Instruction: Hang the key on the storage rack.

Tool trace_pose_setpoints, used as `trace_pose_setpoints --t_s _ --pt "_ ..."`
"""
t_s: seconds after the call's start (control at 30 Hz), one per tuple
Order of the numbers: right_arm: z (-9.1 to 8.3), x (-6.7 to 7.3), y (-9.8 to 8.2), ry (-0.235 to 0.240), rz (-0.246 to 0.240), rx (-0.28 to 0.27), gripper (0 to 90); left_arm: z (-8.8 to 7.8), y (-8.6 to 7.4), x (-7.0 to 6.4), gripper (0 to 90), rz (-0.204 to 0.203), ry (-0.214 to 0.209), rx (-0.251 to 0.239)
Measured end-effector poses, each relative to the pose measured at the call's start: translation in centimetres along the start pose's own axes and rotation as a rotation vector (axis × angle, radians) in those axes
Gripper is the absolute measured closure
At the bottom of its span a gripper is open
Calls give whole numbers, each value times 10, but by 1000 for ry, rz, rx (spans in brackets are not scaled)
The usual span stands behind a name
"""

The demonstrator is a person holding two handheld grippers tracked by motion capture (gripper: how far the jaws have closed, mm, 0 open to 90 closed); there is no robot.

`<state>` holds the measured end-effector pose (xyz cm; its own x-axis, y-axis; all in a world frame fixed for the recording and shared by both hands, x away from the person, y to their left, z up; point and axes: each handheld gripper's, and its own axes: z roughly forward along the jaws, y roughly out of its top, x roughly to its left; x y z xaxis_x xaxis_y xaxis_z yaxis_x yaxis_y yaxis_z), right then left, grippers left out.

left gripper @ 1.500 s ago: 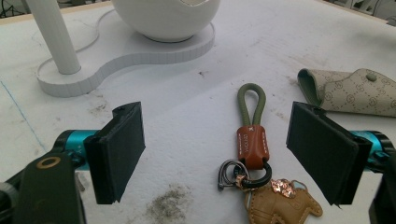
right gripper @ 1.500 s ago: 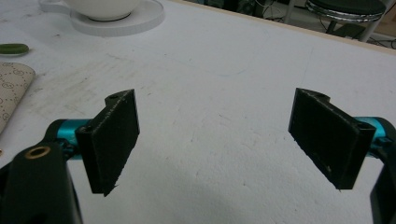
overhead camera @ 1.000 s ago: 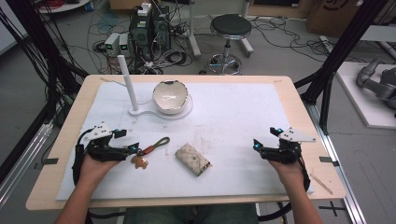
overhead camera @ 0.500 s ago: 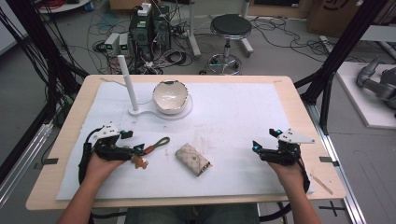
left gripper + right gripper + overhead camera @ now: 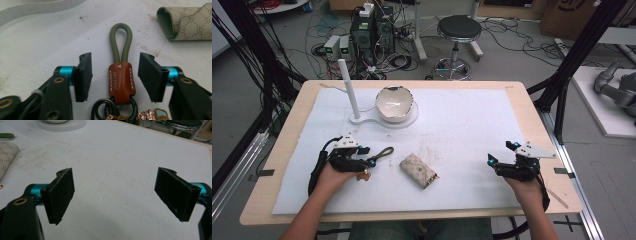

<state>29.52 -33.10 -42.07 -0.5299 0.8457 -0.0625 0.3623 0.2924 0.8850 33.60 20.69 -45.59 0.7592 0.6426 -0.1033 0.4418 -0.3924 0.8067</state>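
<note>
A keychain lies on the white mat: a green cord loop (image 5: 121, 40), a brown leather tab (image 5: 121, 78) and dark metal rings (image 5: 113, 110) with small charms. My left gripper (image 5: 115, 58) is open, one jaw on each side of the tab without touching it. In the high view the left gripper (image 5: 368, 156) sits at the keychain (image 5: 381, 153) near the left front. My right gripper (image 5: 500, 152) rests open at the right front, and in its own view the right gripper (image 5: 116, 178) has only bare mat between the jaws.
A beige patterned pouch (image 5: 418, 171) lies just right of the keychain. A white bowl (image 5: 394, 103) stands on a white stand (image 5: 362, 120) with an upright post (image 5: 348, 87) at the back. The table edge (image 5: 412, 216) runs close below both hands.
My left gripper has slid right toward the keychain, so its jaws now stand on either side of the leather tab. The right gripper has hardly moved.
</note>
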Motion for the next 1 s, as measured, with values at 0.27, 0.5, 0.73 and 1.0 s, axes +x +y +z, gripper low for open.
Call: trace_pose_setpoints --t_s 0.27,0.5,0.73,1.0 --pt "1 0 -1 7 -7 5 165 4 1 -6 607 56 7 58" --pt "1 3 0 14 -16 5 165 4 1 -7 684 68 33 64" --pt "1 4 1 12 -24 2 165 3 1 -10 726 121 37 65" --pt "2 3 1 13 -25 1 165 0 4 -12 762 144 60 77"
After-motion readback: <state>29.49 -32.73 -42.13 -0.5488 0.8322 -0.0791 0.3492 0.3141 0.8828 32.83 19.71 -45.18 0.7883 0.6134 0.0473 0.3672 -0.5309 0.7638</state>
